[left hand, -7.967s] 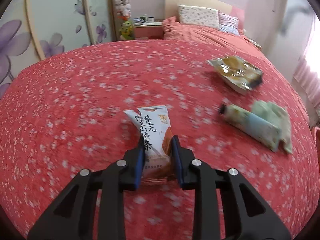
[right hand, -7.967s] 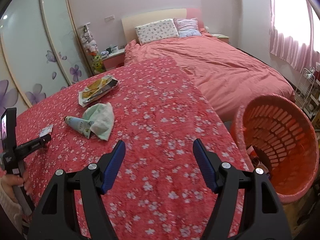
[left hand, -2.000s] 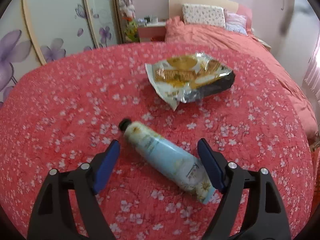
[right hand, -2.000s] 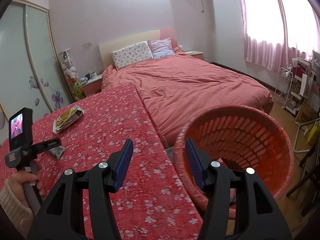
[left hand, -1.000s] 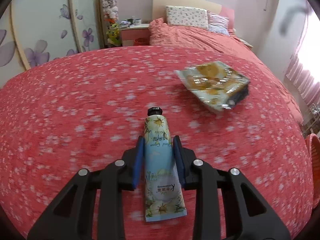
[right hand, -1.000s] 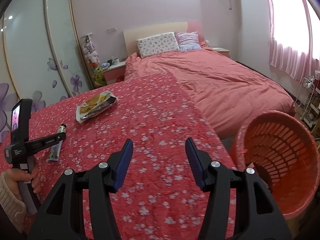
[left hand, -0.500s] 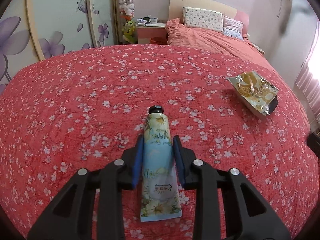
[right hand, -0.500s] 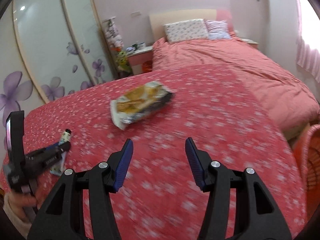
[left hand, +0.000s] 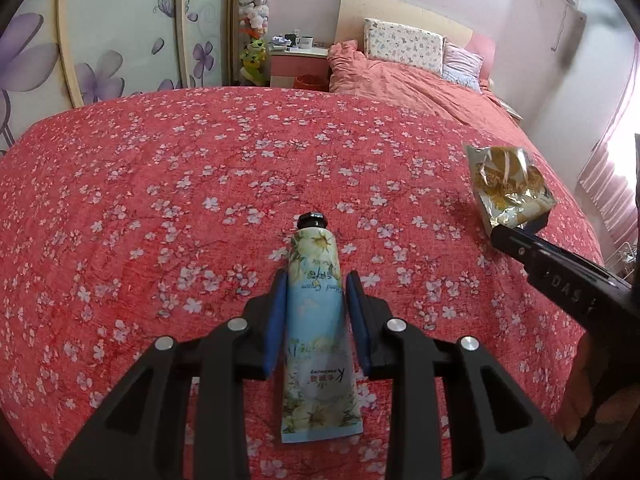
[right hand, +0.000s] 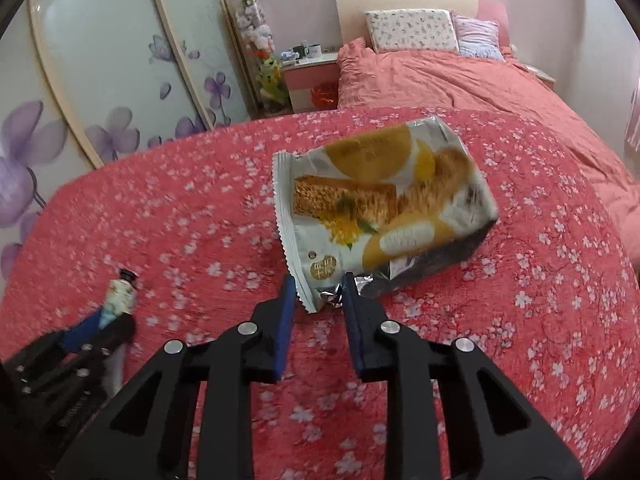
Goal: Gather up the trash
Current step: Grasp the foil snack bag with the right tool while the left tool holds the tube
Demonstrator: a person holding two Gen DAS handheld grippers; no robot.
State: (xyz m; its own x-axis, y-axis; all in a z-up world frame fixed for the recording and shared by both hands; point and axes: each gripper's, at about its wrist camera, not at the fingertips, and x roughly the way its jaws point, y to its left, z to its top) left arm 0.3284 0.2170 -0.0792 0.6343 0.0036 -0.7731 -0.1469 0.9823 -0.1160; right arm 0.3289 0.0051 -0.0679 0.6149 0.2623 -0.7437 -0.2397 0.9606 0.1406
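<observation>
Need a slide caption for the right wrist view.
Right gripper closing on a corner of the snack bag on the floral red blanket.

A red cloth with small white blossoms [left hand: 200, 168] spreads wide, the landmark here. Beyond its far edge lies a bed under a rumpled coral quilt [right hand: 440, 76], a floral pillow [left hand: 404, 44] against the pale wooden headboard [left hand: 400, 8]. Left of the bed sits a pink nightstand [left hand: 298, 66]; further left, frosted sliding doors with purple flowers [right hand: 100, 80]. Daylight glows through pink curtains [left hand: 612, 184] at right.
</observation>
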